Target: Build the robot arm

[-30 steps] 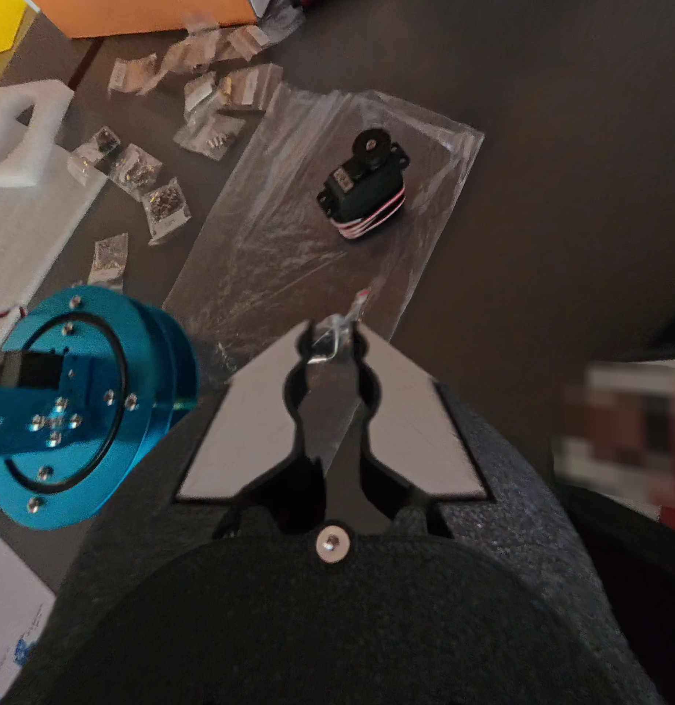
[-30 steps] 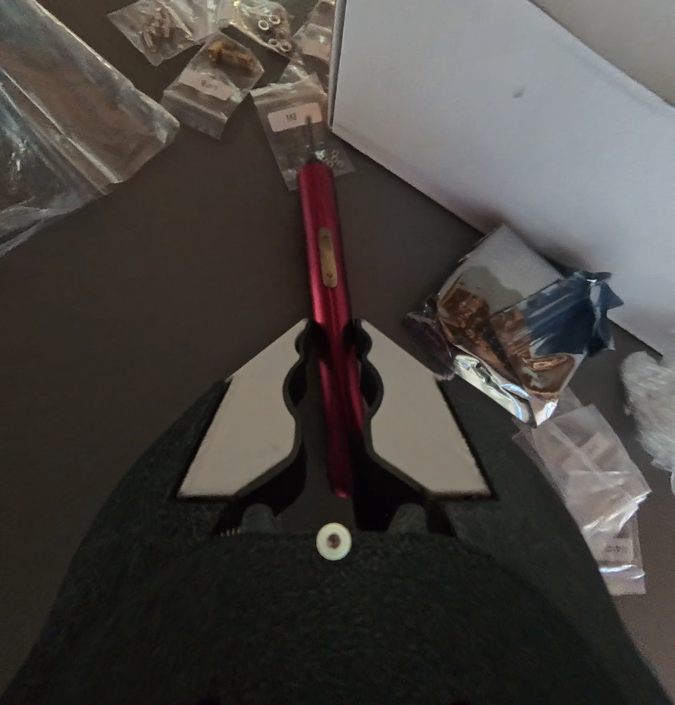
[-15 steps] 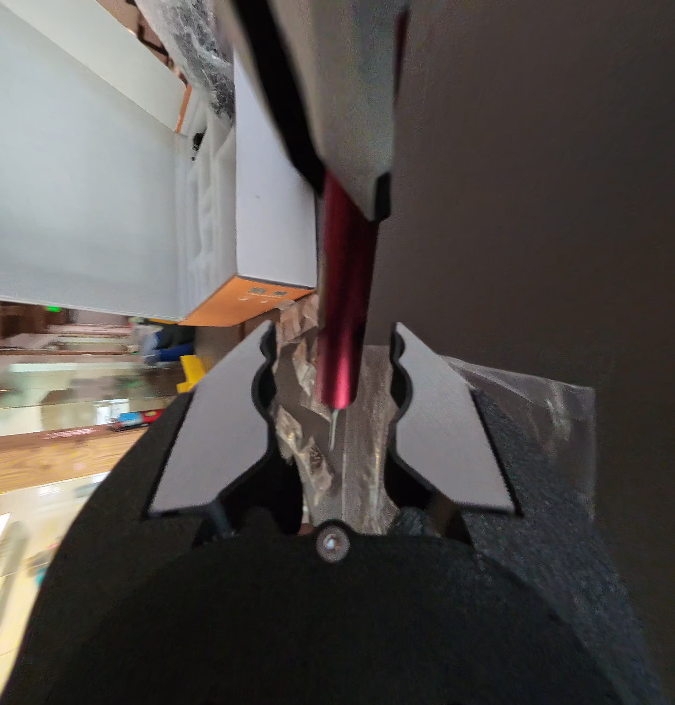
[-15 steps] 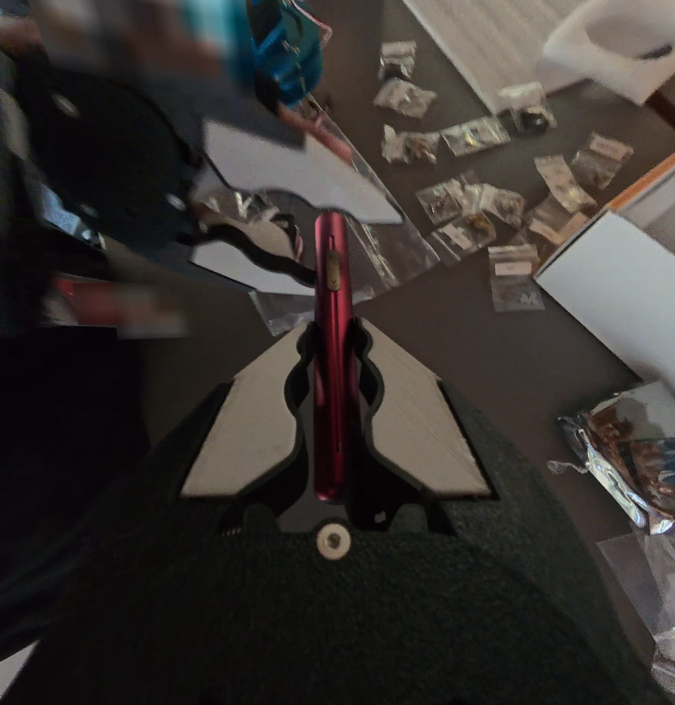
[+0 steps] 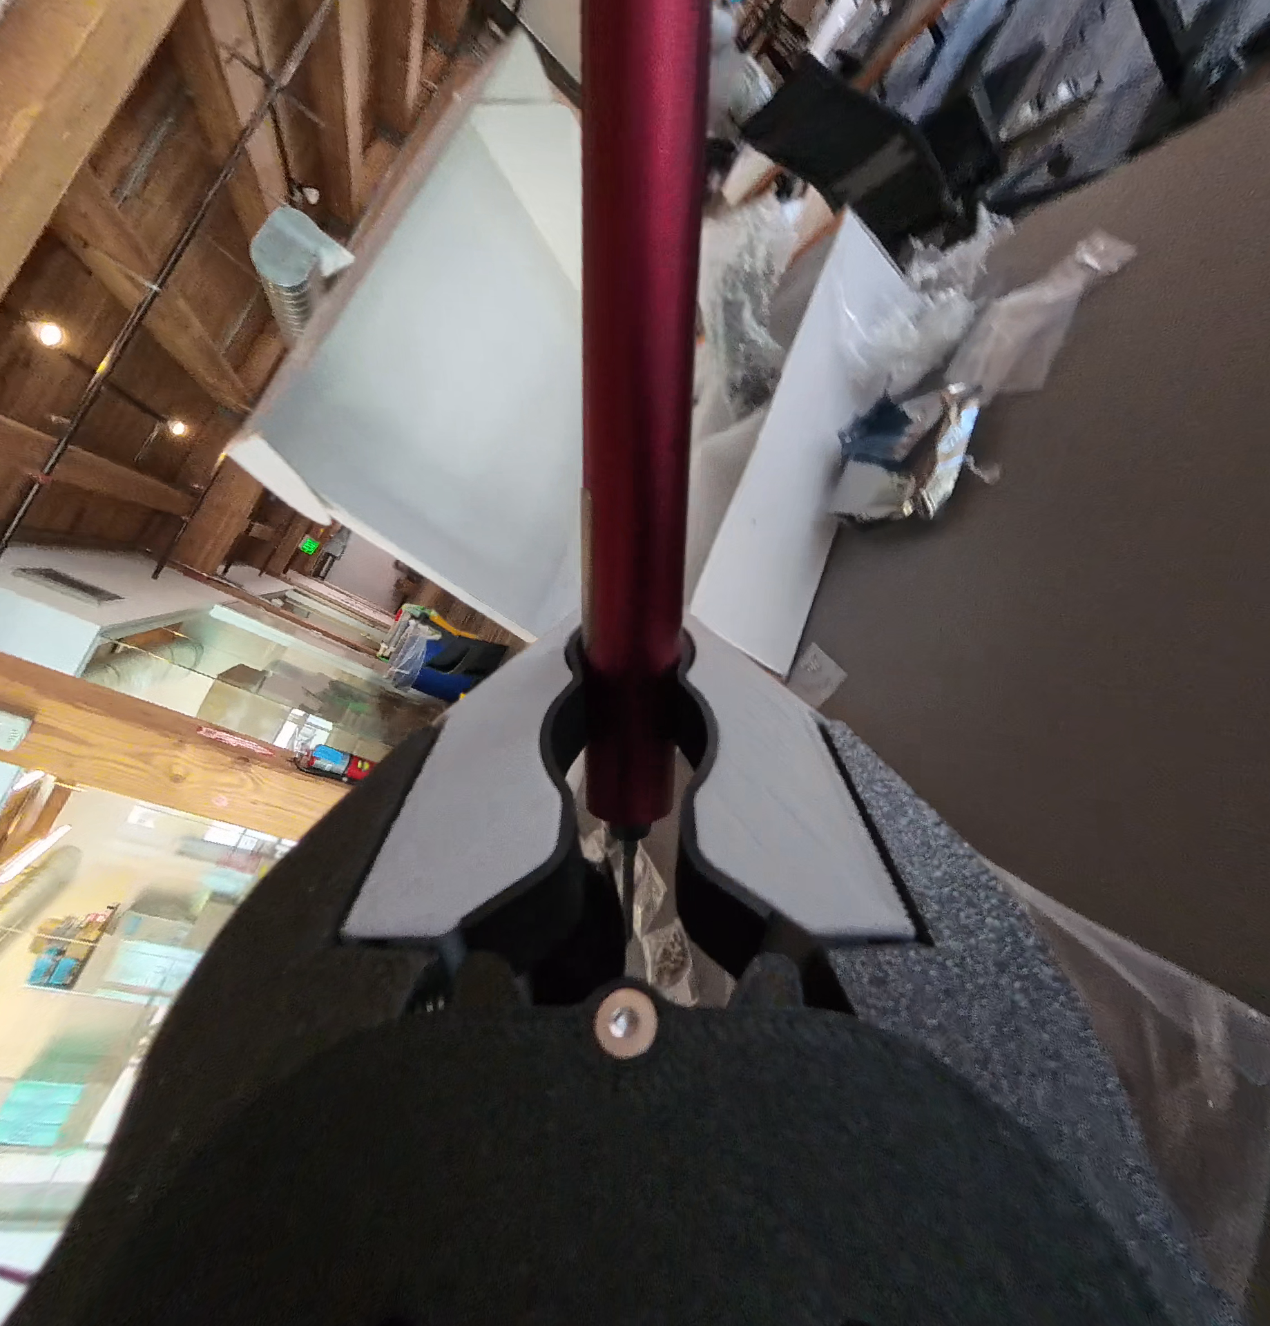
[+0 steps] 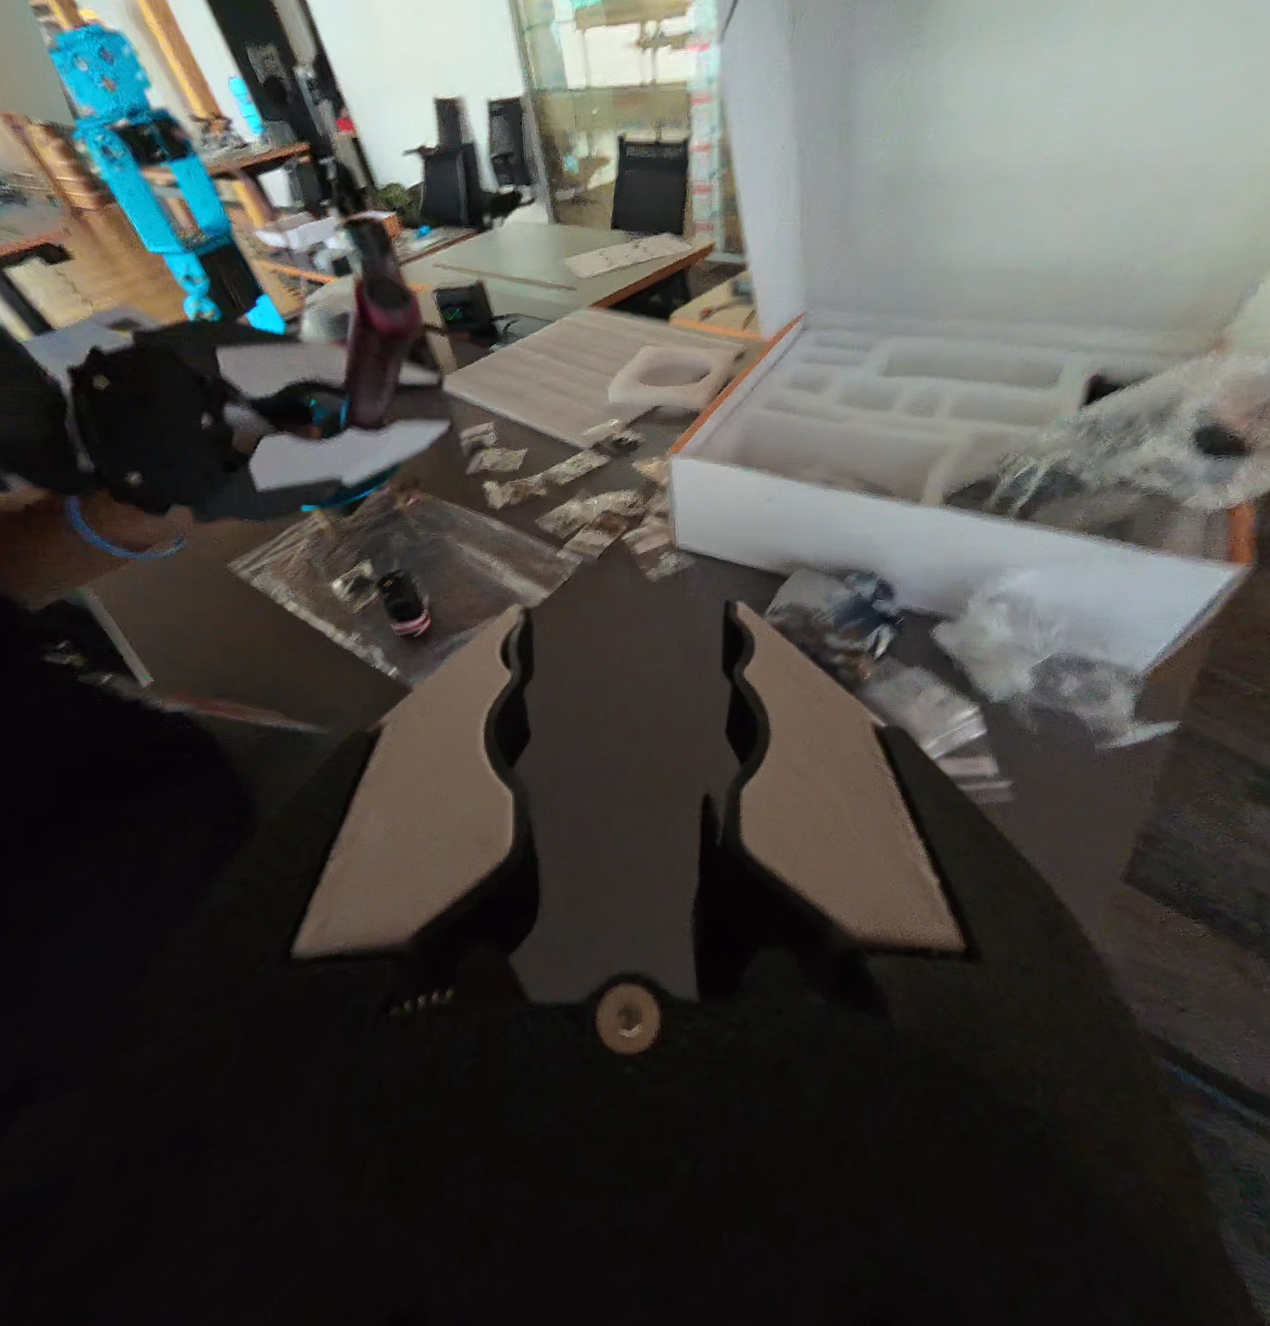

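Red screwdriver (image 5: pixel 642 402): a slim anodised shaft, clamped near its bit end in the rounded notch between the fingers of the left gripper (image 5: pixel 632 649). The thin bit points back toward the gripper body; the handle projects forward and out of the top of the left wrist view. In the right wrist view the same tool (image 6: pixel 377 337) stands roughly upright in that gripper, raised above the dark table (image 6: pixel 617 717).

Right gripper (image 6: pixel 623 628): jaws spread wide with nothing between them, held over the table and well apart from the screwdriver.

On the table below the left gripper lies a clear plastic bag (image 6: pixel 431 552) with a small black servo (image 6: pixel 402 592) on it. Beyond it are scattered small hardware packets (image 6: pixel 546 488), then a white foam sheet (image 6: pixel 581 366). To the right stands an open white box (image 6: pixel 940 445) with a foam insert, with crumpled foil and plastic wrappings (image 6: pixel 840 617) in front of it. A blue robot arm (image 6: pixel 151 179) stands in the blurred background.

As judged from these views, the screwdriver sits solely in the left gripper, and no screw is engaged.
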Available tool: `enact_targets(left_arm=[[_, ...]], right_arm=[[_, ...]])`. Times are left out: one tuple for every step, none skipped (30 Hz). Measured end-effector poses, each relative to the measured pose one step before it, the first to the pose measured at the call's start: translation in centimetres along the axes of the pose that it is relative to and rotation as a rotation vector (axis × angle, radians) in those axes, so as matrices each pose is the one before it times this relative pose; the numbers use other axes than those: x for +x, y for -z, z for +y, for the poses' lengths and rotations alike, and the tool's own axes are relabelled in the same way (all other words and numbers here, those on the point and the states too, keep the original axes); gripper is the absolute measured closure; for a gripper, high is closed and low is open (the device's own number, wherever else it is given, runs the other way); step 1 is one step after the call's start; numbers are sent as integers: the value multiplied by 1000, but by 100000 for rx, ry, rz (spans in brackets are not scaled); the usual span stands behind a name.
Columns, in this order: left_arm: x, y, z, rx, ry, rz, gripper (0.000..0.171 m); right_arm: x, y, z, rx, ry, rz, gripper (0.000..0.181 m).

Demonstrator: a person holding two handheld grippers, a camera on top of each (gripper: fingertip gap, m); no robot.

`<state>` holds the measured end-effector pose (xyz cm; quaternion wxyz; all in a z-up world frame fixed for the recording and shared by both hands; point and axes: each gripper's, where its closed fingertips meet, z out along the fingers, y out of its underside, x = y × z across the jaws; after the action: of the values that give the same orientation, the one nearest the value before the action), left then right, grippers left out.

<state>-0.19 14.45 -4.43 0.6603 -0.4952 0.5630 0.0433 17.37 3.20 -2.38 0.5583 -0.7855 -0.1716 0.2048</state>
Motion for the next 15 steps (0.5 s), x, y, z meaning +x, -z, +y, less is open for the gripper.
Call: enact_targets(left_arm=[[-323,122,-448,1888,1058,-1116,156],[-38,93,-508,1943,727,-65,156],[53,110,-541,2060,61,-292,156],[65,105,-508,1736,-962,-1006,156],[316,49,-385,922,-911,478,156],[400,17,-264,294,-690,860,155],[281,29,-148,-24,-735,93,155],[240,41,-25,-430,-781,121,156],[157,84,27,-501,-571,172,156],[104,111,40,-443,-535,51,156],[150,86,80,-602,-490,297,156],[93,108,-13,59,-791,-183,155],[78,96,-38,182,-1209,-373,155],[171,71,55,-255,-1554,502,155],[32,54,222,-655,-1463,465,154]], right_arm=[[-801,-467,1242,-4727,-2776,-5134,123],[-1340,-1381,1039,-4765,-2298,-6139,119],[-1853,-2025,290,-895,-718,-7761,120],[-2109,-2301,-601,4331,-372,-8867,122],[-1892,-2369,-963,6740,-547,-8120,126],[-1232,-2222,-943,6904,-43,-5252,129],[-586,-1805,-696,5225,1049,-1998,130],[-143,-1292,-590,4415,1273,199,134],[-24,-1030,-384,3233,630,464,136],[-119,-849,-121,1232,530,-473,137],[-118,-653,-44,682,1208,-482,141],[11,-499,72,-171,1242,352,143],[77,-339,218,-1583,1080,489,152],[125,-67,77,-994,1954,503,154],[37,-69,170,-1644,816,-29,155]])
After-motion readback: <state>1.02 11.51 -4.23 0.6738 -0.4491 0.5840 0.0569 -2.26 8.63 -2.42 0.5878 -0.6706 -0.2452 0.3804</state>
